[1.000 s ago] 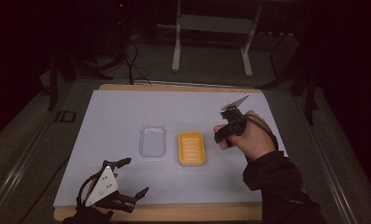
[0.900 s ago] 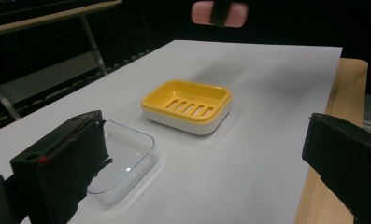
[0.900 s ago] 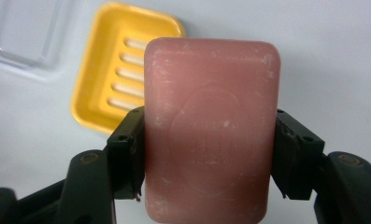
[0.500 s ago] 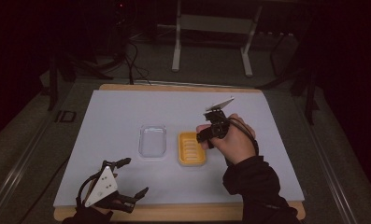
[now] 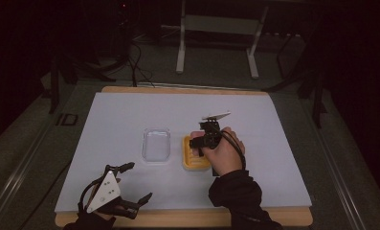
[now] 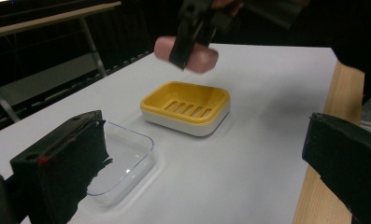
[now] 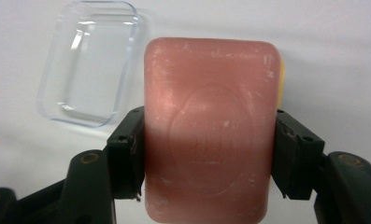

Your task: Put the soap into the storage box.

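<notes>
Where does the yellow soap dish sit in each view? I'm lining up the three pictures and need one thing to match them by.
High view: the yellow soap dish lies mid-table, partly under the right gripper.
Left gripper view: centre, below the pink soap.
Right gripper view: a yellow sliver at the soap's right edge.
Shared landmark: the clear lid beside the dish.
</notes>
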Available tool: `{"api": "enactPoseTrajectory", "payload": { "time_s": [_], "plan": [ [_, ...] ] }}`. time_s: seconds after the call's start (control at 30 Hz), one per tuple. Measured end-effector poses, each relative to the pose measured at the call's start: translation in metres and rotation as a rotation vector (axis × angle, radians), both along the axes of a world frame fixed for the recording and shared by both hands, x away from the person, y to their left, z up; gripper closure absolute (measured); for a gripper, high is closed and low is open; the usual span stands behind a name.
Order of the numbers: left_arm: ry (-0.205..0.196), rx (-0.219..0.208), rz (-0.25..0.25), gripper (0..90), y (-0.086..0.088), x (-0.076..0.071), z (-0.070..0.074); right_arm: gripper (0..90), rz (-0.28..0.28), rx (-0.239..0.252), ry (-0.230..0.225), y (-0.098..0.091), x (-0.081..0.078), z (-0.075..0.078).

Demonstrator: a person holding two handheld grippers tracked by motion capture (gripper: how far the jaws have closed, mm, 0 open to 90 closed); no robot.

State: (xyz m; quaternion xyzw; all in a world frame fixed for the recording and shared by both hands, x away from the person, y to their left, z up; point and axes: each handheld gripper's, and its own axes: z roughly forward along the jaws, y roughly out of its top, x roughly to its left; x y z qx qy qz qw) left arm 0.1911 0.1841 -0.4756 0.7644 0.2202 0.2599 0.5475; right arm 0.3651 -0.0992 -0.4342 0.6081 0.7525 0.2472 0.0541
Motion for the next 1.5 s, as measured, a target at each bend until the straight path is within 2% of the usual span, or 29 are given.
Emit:
{"api": "enactPoseTrajectory", "payload": {
  "time_s": [0.07, 0.1, 0.13, 0.2, 0.27, 0.47, 0.57, 0.67, 0.77, 0.83, 1.07, 1.13, 1.23, 1.3, 1.37, 1.43, 1.5],
  "plan": [
    [0.000, -0.001, 0.000, 0.6, 0.000, 0.000, 0.000, 37.7, -0.013, 0.013, 0.014, 0.001, 0.001, -0.005],
    [0.000, -0.001, 0.001, 0.6, 0.000, 0.000, 0.000, 37.6, -0.011, 0.016, -0.002, 0.002, 0.001, -0.009],
    [0.000, -0.001, 0.002, 0.6, 0.000, 0.000, 0.000, 37.6, -0.014, 0.012, 0.016, 0.004, 0.002, -0.012],
    [-0.001, 0.004, 0.004, 0.6, 0.000, 0.000, 0.000, 37.7, -0.014, -0.005, 0.017, 0.006, 0.003, -0.018],
    [-0.001, 0.001, 0.004, 0.6, 0.000, 0.000, 0.000, 37.6, -0.017, 0.000, 0.046, 0.008, 0.004, -0.026],
    [-0.002, -0.004, 0.001, 0.6, 0.001, -0.001, 0.000, 37.6, -0.025, -0.038, 0.071, 0.013, 0.007, -0.043],
    [-0.001, -0.005, 0.001, 0.6, 0.001, -0.001, 0.000, 37.6, -0.027, -0.076, 0.054, 0.016, 0.007, -0.047],
    [-0.002, -0.004, -0.001, 0.6, 0.001, -0.001, 0.000, 37.6, -0.033, -0.085, 0.053, 0.017, 0.008, -0.051],
    [0.000, -0.010, -0.002, 0.6, 0.001, -0.001, 0.001, 37.6, -0.024, -0.083, 0.085, 0.018, 0.009, -0.059],
    [-0.002, -0.015, -0.002, 0.6, 0.001, -0.001, 0.001, 37.6, -0.028, -0.091, 0.066, 0.018, 0.009, -0.060],
    [0.000, -0.005, -0.007, 0.6, 0.001, -0.001, 0.001, 36.5, 0.000, -0.119, 0.101, 0.021, 0.013, -0.058],
    [0.001, -0.005, -0.004, 0.6, 0.001, -0.001, 0.000, 36.5, 0.014, -0.125, 0.111, 0.021, 0.014, -0.057],
    [0.002, -0.003, -0.004, 0.6, 0.001, -0.001, 0.000, 36.6, 0.066, -0.159, 0.120, 0.021, 0.015, -0.056],
    [0.002, -0.001, -0.005, 0.6, 0.000, -0.001, 0.000, 34.8, 0.087, -0.165, 0.111, 0.021, 0.015, -0.054],
    [0.001, 0.002, -0.006, 0.6, 0.000, -0.001, 0.000, 32.0, 0.067, -0.132, 0.098, 0.019, 0.015, -0.049],
    [0.001, 0.004, -0.007, 0.6, 0.000, 0.000, 0.000, 28.7, 0.066, -0.128, 0.075, 0.018, 0.015, -0.044],
    [0.002, 0.002, -0.007, 0.6, 0.000, -0.001, 0.000, 28.6, 0.115, -0.149, 0.045, 0.016, 0.016, -0.038]
  ]
}}
